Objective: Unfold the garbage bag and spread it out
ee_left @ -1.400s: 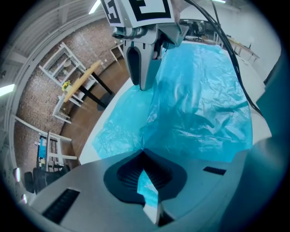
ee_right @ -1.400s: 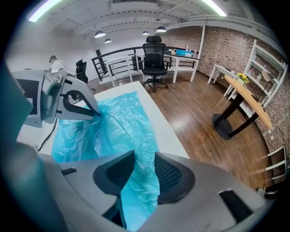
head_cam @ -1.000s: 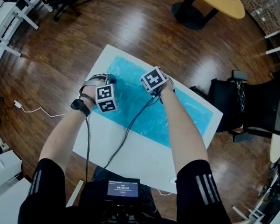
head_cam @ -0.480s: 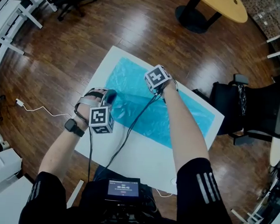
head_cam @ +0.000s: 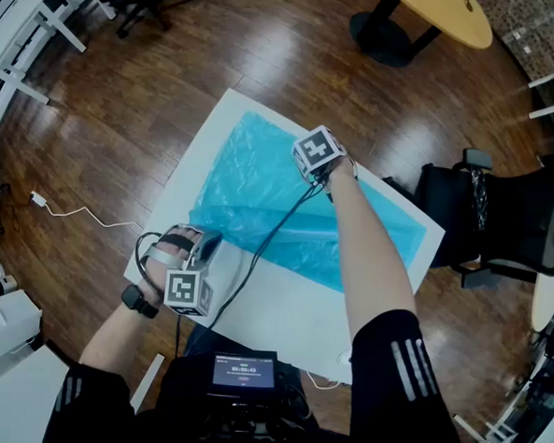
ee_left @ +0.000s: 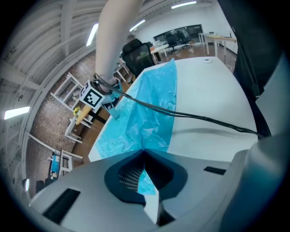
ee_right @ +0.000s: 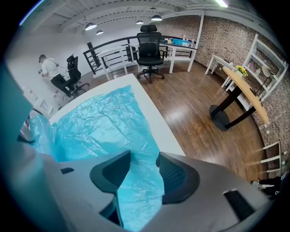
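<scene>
The thin blue garbage bag (head_cam: pixel 261 182) lies partly spread on the white table (head_cam: pixel 281 310). My left gripper (head_cam: pixel 208 244) is at the table's near-left edge, and a stretched flap of the bag runs up to it. In the left gripper view it (ee_left: pixel 144 156) is shut, with a fold of blue film (ee_left: pixel 146 179) pinched in it. My right gripper (ee_right: pixel 144 157) points down at the bag's far edge, under its marker cube (head_cam: pixel 317 153). Its jaws have just been opening; the film (ee_right: pixel 136 195) lies loose between them, unpressed.
A black cable (head_cam: pixel 267 239) crosses the bag from the right gripper toward me. A black office chair (head_cam: pixel 483 214) stands close to the table's right side. A round table base (head_cam: pixel 387 31) is beyond it. A white cord (head_cam: pixel 81 218) lies on the wood floor at left.
My left gripper has moved back toward the near-left edge, drawing a layer of the bag with it. The blue sheet now covers more of the table. The right gripper has stayed put.
</scene>
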The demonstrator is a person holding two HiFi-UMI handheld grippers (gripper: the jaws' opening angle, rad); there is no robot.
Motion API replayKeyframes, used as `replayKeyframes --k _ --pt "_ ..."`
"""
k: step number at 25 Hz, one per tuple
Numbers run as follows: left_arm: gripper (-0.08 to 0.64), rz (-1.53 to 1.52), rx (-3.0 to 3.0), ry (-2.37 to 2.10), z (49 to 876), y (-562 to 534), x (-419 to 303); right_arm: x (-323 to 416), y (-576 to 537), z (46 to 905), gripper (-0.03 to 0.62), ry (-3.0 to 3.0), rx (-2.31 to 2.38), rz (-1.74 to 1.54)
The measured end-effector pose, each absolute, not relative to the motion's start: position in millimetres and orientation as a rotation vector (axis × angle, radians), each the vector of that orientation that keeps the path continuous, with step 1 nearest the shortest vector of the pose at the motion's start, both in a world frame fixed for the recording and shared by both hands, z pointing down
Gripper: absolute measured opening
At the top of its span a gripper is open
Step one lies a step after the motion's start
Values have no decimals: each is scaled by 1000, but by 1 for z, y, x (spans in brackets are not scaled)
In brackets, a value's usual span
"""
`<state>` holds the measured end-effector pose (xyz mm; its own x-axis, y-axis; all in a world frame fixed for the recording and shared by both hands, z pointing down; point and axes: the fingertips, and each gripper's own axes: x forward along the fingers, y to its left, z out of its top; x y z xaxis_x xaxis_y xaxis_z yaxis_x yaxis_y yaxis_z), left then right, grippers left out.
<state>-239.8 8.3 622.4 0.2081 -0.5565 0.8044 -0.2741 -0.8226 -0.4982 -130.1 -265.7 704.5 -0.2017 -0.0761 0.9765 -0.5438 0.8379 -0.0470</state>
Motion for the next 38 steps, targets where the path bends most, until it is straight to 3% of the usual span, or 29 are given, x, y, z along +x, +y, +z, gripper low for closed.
replayKeyframes --k 16,38 --pt "0 -1560 -2405 647 643 108 -246 -141 -263 698 233 -1732 491 412" --pt "0 -1735 -2298 473 700 126 -255 -146 -270 676 232 -1884 595 329"
